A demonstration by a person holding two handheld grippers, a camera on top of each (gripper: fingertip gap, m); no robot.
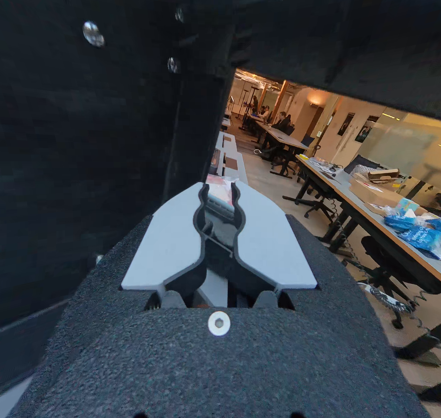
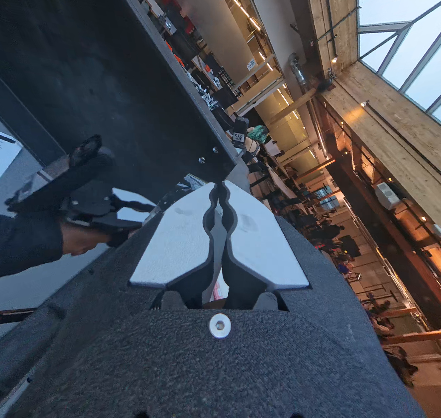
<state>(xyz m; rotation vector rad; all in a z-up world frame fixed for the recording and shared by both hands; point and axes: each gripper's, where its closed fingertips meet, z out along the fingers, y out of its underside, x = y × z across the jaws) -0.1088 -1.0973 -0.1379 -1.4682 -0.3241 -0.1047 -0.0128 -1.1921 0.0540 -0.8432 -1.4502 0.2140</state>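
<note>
My left gripper [image 1: 219, 186] is slightly open and holds nothing. It points past the edge of a tall black panel [image 1: 95, 144] that fills the left and top of its view. A red-and-white packet [image 1: 218, 195] lies beyond the fingertips, seen through the gap. My right gripper [image 2: 220, 186] is shut with its white fingertips touching and nothing between them. It is tilted and sits close to the lower corner of the same black panel [image 2: 107, 84]. The left gripper also shows in the right wrist view [image 2: 145, 209], held by a hand [image 2: 78, 239] just to the left.
A long table [image 1: 353, 206] with cardboard boxes and blue bags [image 1: 415, 230] stands at the right, with black office chairs [image 1: 386, 263] beside it. White benches [image 1: 230, 158] run ahead. People sit at far desks [image 1: 281, 120]. Another labelled gripper [image 2: 239, 132] rests by the panel's edge. The gap from one gripper's tips to the other's is roughly 25 cm.
</note>
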